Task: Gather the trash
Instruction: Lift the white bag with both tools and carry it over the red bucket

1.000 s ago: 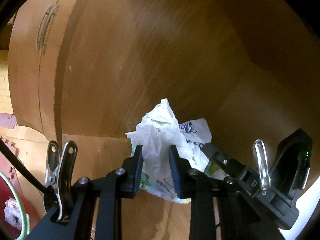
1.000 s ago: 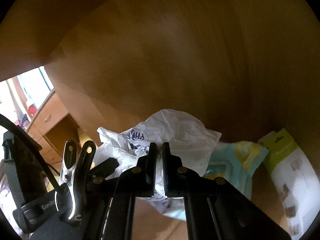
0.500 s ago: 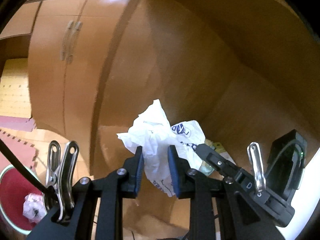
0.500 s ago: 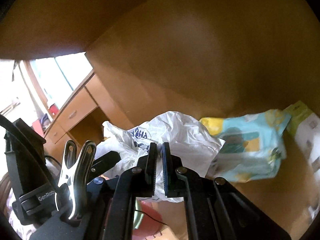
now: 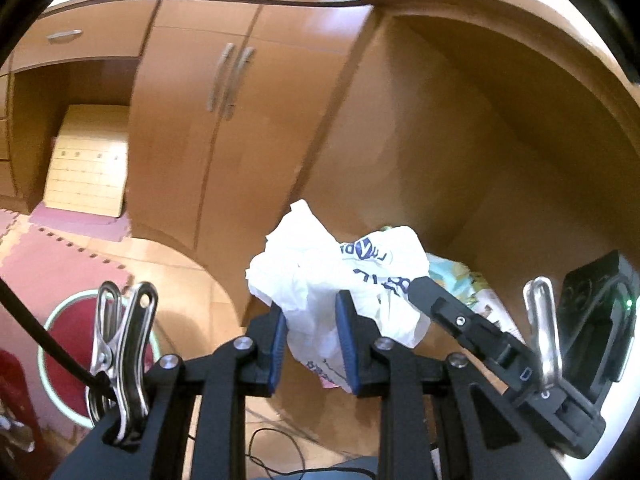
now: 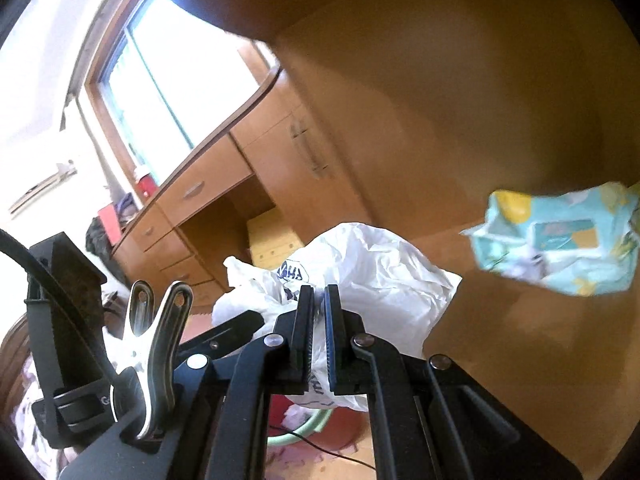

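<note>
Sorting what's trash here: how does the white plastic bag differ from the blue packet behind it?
The white plastic bag is crumpled, white with dark blue print; the blue packet is pale blue with yellow patches and keeps a flatter, fuller shape. The bag is pinched by both the left claw and right claw; the packet is in neither claw. Both look like soft plastic.

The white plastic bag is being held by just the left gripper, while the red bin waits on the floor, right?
Not quite. Both grippers hold the white plastic bag: the left gripper and the right gripper each pinch it, as the two wrist views show. The red bin does wait on the floor.
</note>
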Action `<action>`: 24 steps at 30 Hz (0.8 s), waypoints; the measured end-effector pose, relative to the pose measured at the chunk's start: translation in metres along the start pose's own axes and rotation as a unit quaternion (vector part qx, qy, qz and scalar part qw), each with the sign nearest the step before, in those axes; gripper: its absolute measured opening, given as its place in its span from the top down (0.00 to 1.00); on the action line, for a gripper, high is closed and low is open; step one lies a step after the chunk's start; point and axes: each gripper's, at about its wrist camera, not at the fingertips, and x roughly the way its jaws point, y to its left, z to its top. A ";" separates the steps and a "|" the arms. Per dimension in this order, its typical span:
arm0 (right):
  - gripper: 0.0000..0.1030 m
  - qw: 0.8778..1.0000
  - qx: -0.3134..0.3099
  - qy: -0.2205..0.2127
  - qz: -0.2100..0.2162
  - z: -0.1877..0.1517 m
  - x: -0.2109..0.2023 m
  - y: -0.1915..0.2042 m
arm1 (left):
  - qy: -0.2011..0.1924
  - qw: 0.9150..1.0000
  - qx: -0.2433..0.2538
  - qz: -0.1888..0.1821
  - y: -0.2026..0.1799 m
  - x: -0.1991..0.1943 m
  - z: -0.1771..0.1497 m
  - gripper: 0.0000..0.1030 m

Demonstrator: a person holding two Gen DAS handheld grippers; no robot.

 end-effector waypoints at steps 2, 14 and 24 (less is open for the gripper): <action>0.94 1.000 0.002 0.006 0.011 -0.007 0.005 0.008 | 0.000 1.000 -0.003 0.013 0.010 -0.011 -0.005 0.76; 0.94 0.997 -0.017 0.052 0.045 -0.042 0.062 0.054 | -0.004 0.997 -0.037 0.068 0.083 -0.039 -0.013 0.76; 0.94 0.992 -0.025 0.107 0.068 -0.076 0.133 0.084 | 0.013 0.991 -0.073 0.115 0.155 -0.046 -0.025 0.76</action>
